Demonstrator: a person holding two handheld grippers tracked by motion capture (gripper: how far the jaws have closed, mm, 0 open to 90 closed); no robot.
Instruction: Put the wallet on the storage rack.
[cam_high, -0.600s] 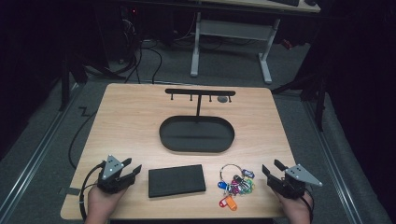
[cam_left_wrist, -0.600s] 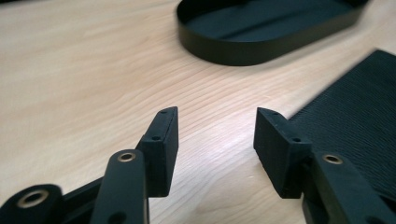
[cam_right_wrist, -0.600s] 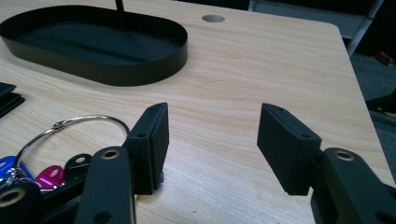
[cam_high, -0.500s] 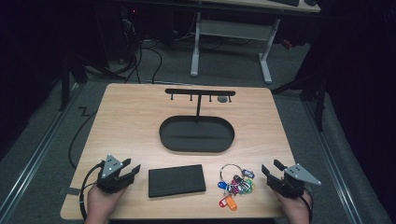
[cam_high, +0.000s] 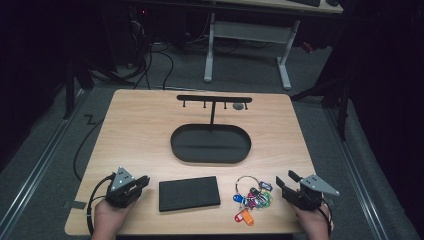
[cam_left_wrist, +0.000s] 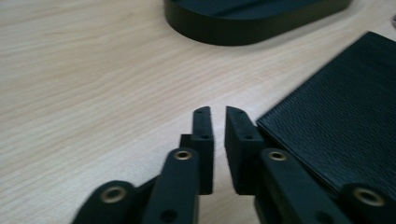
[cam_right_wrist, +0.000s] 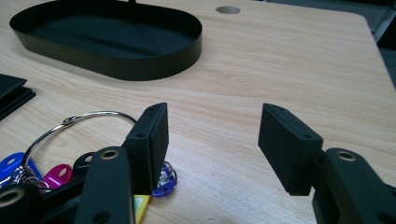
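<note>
The high view looks forward and down from above the near edge of the light wooden tabletop (cam_high: 150, 130), far enough to take in its whole surface and the grey floor beyond. The left gripper view rides low over the near left part, very close to the wood, facing far and rightward along its own black tongs (cam_left_wrist: 218, 140). The right gripper view sits just as low at the near right, facing far and leftward along its own black tongs (cam_right_wrist: 210, 140). All three share the black oval metal tray (cam_high: 210, 145) (cam_left_wrist: 252, 23) (cam_right_wrist: 112, 42); both gripper views also catch the flat black textured rectangular case (cam_left_wrist: 341, 121) (cam_right_wrist: 11, 93).
</note>
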